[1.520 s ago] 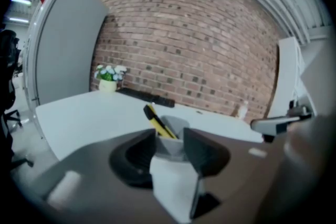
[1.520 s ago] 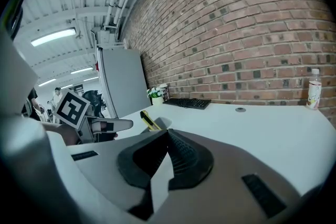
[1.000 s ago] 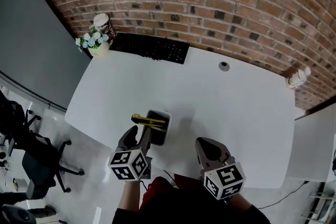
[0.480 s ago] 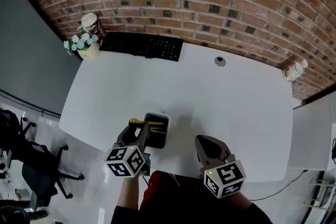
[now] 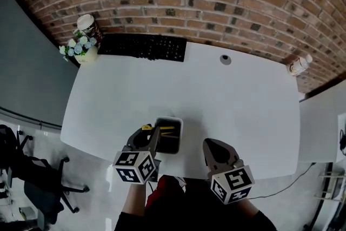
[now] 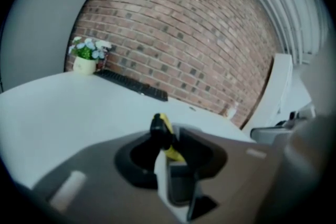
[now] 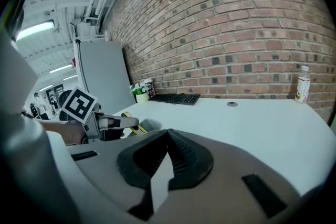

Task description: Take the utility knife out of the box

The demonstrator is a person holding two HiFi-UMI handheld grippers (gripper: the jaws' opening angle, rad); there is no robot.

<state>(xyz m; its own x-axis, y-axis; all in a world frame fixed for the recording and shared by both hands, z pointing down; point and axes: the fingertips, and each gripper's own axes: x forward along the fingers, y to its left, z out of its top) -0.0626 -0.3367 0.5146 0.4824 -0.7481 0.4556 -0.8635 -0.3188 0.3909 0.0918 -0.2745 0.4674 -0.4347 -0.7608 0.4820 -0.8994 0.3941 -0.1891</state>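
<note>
We had just been closing left gripper (image 6: 169, 137), pinching utility knife (image 6: 170, 152) end at box (image 5: 168, 118) | right gripper (image 7: 167, 132) together, empty | risk: shallow pinch could drop it back.

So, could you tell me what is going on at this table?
A person works with a gripper in each hand at a white table. The left gripper has just been closing its jaws, with the end of the yellow knife between them. The knife sits in a small dark box, not yet lifted out. The right gripper hovers beside it, jaws shut and empty.
</note>
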